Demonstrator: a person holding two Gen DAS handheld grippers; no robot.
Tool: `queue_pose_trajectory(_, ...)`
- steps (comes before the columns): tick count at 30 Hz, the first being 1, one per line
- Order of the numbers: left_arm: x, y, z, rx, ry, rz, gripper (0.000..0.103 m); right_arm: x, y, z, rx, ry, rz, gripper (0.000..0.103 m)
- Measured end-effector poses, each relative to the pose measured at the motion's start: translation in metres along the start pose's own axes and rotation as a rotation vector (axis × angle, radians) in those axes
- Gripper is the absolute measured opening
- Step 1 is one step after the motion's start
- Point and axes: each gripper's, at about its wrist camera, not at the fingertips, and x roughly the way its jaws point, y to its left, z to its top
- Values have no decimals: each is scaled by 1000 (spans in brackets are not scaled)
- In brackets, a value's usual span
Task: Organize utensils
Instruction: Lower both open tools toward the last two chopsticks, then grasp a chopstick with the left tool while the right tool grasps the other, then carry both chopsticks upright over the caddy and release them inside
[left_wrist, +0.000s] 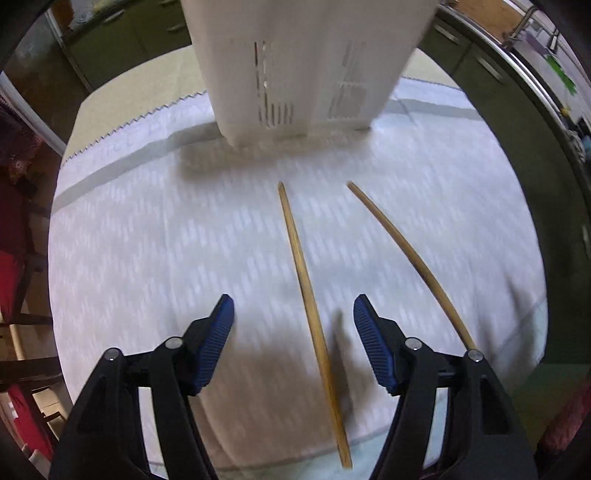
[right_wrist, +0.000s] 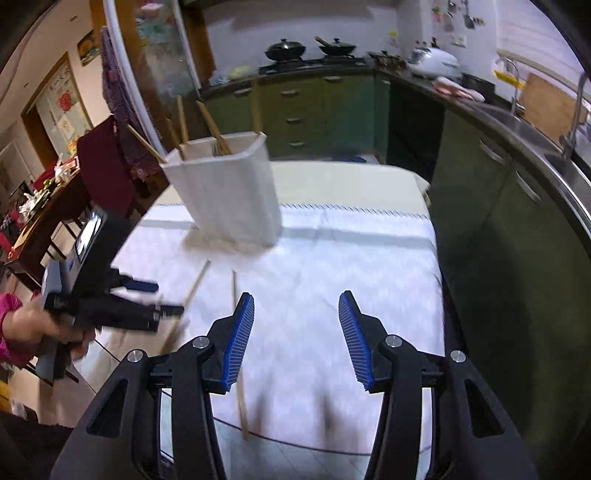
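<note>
The left black tongs with blue ribbed pads (left_wrist: 293, 310) stand apart astride one of two thin wooden chopsticks (left_wrist: 314, 314) on the white-clothed tabletop (left_wrist: 147, 240), the right tongs (right_wrist: 296, 306) apart and empty, presumably to lift them into the white slotted plastic holder (left_wrist: 303, 74) at twelve o'clock.

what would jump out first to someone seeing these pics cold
Two loose chopsticks lie side by side on the white cloth, one between the open left claw. Behind them a white utensil holder already holds several chopsticks. The right claw hovers open, empty.
</note>
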Motion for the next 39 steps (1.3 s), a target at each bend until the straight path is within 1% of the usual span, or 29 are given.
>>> queue_pose_trajectory(1, 3, -1, 3, -5, 7, 3, 50, 1, -3, -3, 4, 5, -4, 48)
queue_pose_trajectory(2, 7, -1, 5, -11, 19, 5, 40, 2, -6, -4, 10, 11, -8, 49)
queue_pose_trajectory(3, 10, 0, 8, -23, 28, 5, 34, 3, -8, -4, 15, 14, -11, 49)
queue_pose_trajectory(5, 17, 0, 12, -45, 52, 8, 32, 5, -17, -6, 22, 21, -9, 50)
queue_pose_trajectory(10, 19, -10, 14, -42, 63, 33, 32, 17, -10, -1, 7, 47, -2, 50)
queue_pose_trajectory(11, 20, -13, 15, -35, 61, 41, 28, 22, -5, 0, -3, 58, -5, 50)
queue_pose_trajectory(12, 21, -19, 18, -26, 57, 46, 14, 27, 0, 1, -15, 71, -7, 50)
queue_pose_trajectory(13, 23, -23, 20, -9, 56, 42, 9, 34, 7, 1, -32, 88, -6, 50)
queue_pose_trajectory(14, 23, -26, 19, 3, 61, 37, 7, 44, 14, 1, -54, 115, -2, 50)
queue_pose_trajectory(17, 22, -33, 15, 36, 67, 22, 6, 69, 33, 2, -104, 185, 11, 50)
queue_pose_trajectory(21, 21, -28, 1, 79, 82, 8, 6, 108, 62, 7, -181, 305, 64, 50)
queue_pose_trajectory(25, 17, -7, -17, 98, 91, 13, 6, 139, 85, 11, -254, 387, 39, 50)
queue_pose_trajectory(29, 12, 13, -28, 109, 91, 17, 6, 166, 101, 16, -287, 452, 12, 50)
queue_pose_trajectory(32, 9, 26, -33, 104, 87, 11, 6, 178, 109, 17, -294, 484, 5, 45)
queue_pose_trajectory(34, 8, 31, -33, 106, 82, 10, 6, 186, 112, 17, -296, 504, 0, 37)
queue_pose_trajectory(38, 7, 40, -33, 106, 92, 0, 6, 196, 113, 20, -277, 542, 0, 33)
queue_pose_trajectory(39, 7, 45, -32, 105, 95, -2, 6, 198, 113, 22, -275, 546, -7, 30)
